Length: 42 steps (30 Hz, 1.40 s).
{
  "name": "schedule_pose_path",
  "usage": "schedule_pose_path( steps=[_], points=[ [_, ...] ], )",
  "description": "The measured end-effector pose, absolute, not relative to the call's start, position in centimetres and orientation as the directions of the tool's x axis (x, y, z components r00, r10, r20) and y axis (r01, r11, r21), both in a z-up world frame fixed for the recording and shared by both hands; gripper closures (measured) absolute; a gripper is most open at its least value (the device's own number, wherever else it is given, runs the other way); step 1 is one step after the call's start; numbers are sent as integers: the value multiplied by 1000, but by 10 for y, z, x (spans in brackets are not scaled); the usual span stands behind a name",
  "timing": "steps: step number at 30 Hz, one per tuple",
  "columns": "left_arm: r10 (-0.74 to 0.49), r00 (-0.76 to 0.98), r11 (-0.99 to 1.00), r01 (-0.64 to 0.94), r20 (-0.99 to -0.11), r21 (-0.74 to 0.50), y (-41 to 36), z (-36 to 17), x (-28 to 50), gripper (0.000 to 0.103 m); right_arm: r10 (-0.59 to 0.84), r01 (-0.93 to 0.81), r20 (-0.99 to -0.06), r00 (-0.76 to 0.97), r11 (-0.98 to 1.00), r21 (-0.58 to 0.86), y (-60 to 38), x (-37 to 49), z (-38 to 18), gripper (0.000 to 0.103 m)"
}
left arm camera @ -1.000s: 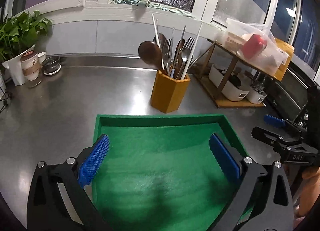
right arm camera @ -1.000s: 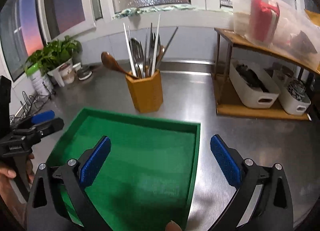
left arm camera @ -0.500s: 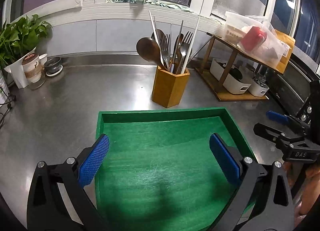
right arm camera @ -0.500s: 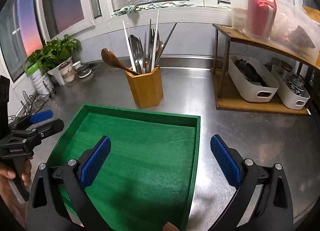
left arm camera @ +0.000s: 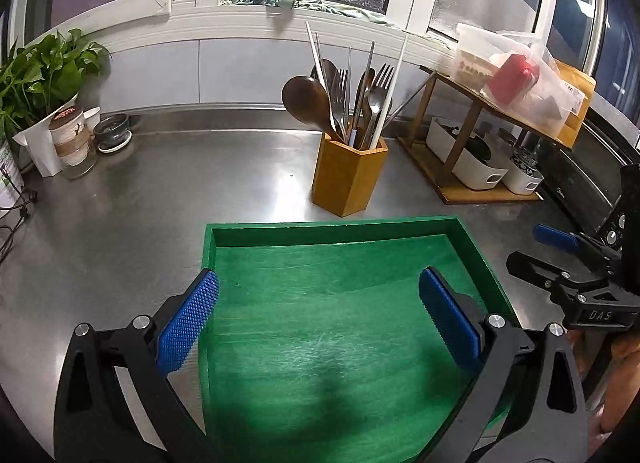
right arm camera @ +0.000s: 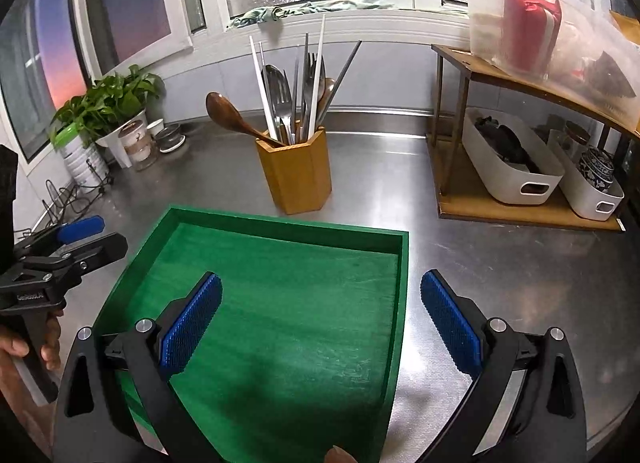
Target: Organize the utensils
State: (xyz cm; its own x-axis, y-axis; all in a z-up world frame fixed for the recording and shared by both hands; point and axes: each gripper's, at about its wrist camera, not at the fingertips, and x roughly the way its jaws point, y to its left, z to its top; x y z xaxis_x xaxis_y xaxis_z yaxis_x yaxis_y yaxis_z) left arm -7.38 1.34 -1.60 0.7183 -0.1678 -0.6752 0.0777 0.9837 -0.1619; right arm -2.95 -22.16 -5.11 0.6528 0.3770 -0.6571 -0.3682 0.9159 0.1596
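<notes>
The utensils [left arm camera: 352, 103] are seen standing together in the wooden holder [left arm camera: 348, 177], which rests on the steel counter [left arm camera: 140, 215] just beyond the far rim of the green tray [left arm camera: 332, 233]; nothing is seen lying in the tray. This arrangement would suit either cutlery gathered into the holder or cutlery waiting to be laid out in the tray, and which is meant cannot be settled. Trouble is judged most likely at the crowded bundle: forks, chopsticks and the wooden spoon [right arm camera: 228, 113] lean against one another, so a single piece pulled out could drag its neighbours, or the light holder could be tipped or slid on the smooth steel. Thin chopsticks could also slip from between the ribbed pads. The left gripper [left arm camera: 318, 313] is held low over the tray's left portion, pointed towards the holder, its jaws spread wide and nothing held. The right gripper [right arm camera: 320, 315] is held likewise above the tray's right edge, jaws wide apart and empty
</notes>
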Motion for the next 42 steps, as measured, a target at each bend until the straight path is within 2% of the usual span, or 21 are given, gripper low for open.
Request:
schedule_pose_path(
  steps=[42],
  points=[
    [-160,702,984,55,-694,-171,17,-23,-66,8,386,-362,-664,640,914,183,-221,-24,-53,4]
  ],
)
